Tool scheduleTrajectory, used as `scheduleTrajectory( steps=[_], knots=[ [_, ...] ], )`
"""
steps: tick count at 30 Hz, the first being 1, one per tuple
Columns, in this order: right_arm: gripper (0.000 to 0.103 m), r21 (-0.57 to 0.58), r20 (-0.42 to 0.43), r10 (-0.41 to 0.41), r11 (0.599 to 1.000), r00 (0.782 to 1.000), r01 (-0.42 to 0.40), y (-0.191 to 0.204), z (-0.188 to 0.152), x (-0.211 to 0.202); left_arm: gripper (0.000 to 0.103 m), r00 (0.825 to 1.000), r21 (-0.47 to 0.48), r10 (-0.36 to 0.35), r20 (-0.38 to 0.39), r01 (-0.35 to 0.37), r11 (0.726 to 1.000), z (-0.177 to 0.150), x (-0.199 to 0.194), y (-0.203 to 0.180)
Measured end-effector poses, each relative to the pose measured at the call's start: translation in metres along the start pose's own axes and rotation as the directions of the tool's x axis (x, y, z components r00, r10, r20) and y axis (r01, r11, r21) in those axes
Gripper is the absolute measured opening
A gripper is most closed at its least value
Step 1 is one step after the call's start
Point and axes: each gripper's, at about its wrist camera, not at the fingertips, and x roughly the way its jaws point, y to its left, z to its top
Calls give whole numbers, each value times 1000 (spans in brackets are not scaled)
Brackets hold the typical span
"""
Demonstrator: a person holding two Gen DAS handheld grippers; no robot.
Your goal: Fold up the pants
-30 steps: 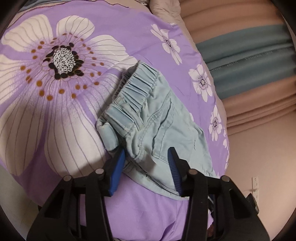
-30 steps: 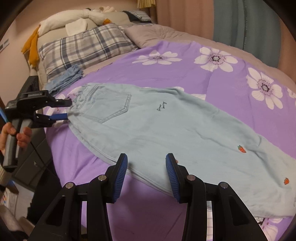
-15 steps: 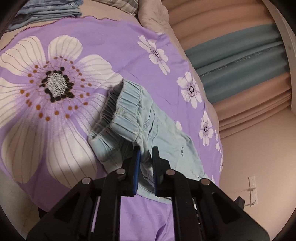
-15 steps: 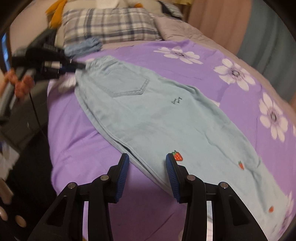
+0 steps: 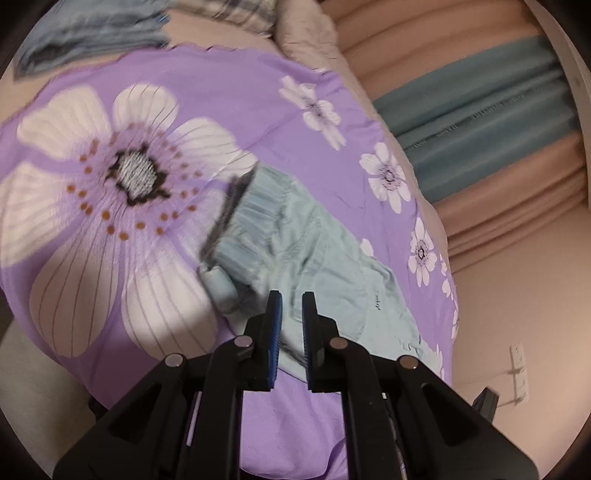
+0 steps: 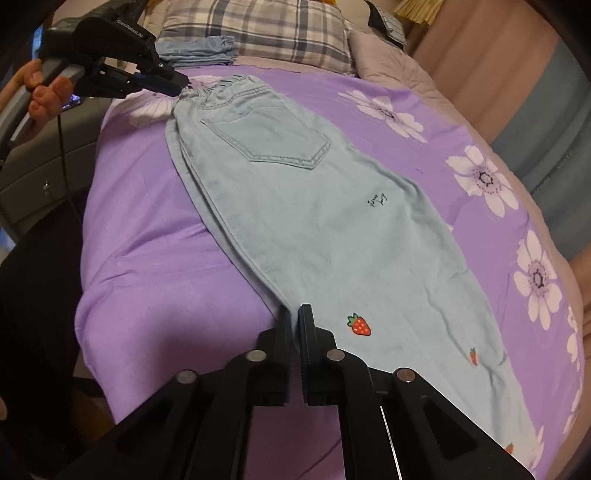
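Observation:
Light blue pants [image 6: 314,206] lie back pocket up on the purple flowered bedspread [image 6: 147,229], stretched from the waistband at the far left to the legs at the near right. My left gripper [image 5: 291,299] is shut on the bunched waistband end of the pants [image 5: 325,266], which is raised a little off the bedspread. In the right wrist view the left gripper [image 6: 181,83] pinches the waistband corner, held by a hand [image 6: 37,85]. My right gripper [image 6: 295,314] has its jaws closing tight, pinched on the leg's near edge beside a strawberry patch [image 6: 359,325].
A plaid pillow [image 6: 258,29] and a stack of folded blue clothes [image 6: 199,51] lie at the head of the bed. Grey furniture [image 6: 37,155] stands off the bed's left side. Pink and teal curtains [image 5: 480,110] hang past the far side.
The left gripper shut on the waistband and lifted it slightly. The right gripper slid along the leg toward the strawberry patch, rolled, and shut on the near edge.

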Motion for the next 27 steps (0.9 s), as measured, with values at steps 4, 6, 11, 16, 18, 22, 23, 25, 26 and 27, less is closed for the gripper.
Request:
scheduleTrajectory(
  steps=[4,6,11,16,18,22,23,25,26,27],
  knots=[
    [6,110,56,59,992,997,-65,-15,3,-20,16,999,114,-50,-12,51,992,-2,3,-34],
    [6,198,125,85,974,989,-108,-29,3,-31,28,998,150,-47,-49,54,987,-6,18,-47],
    [6,489,117,81,862,990,-129,-76,-19,-8,36,985,215,16,-174,22,976,-26,69,-64],
    [14,722,185,78,666,980,-189,-124,-77,-11,47,968,216,71,-239,-18,976,-39,98,-63],
    [24,793,218,55,572,974,-210,-141,-105,-17,49,966,220,84,-243,-29,975,-39,102,-64],
    [25,911,243,-26,349,970,-219,-179,-178,-31,53,959,266,118,-258,-47,963,-40,106,-72],
    [25,929,240,-50,301,970,-214,-188,-195,-35,53,956,280,132,-263,-55,958,-40,107,-73],
    [25,960,229,-81,181,970,-212,-207,-235,-43,53,951,296,154,-270,-70,953,-39,108,-76],
    [25,964,245,-91,129,965,-233,-216,-250,-45,53,948,301,166,-272,-80,950,-39,109,-77],
    [25,964,262,-118,70,958,-256,-228,-269,-50,54,944,306,183,-274,-95,947,-39,110,-79]
  ],
)
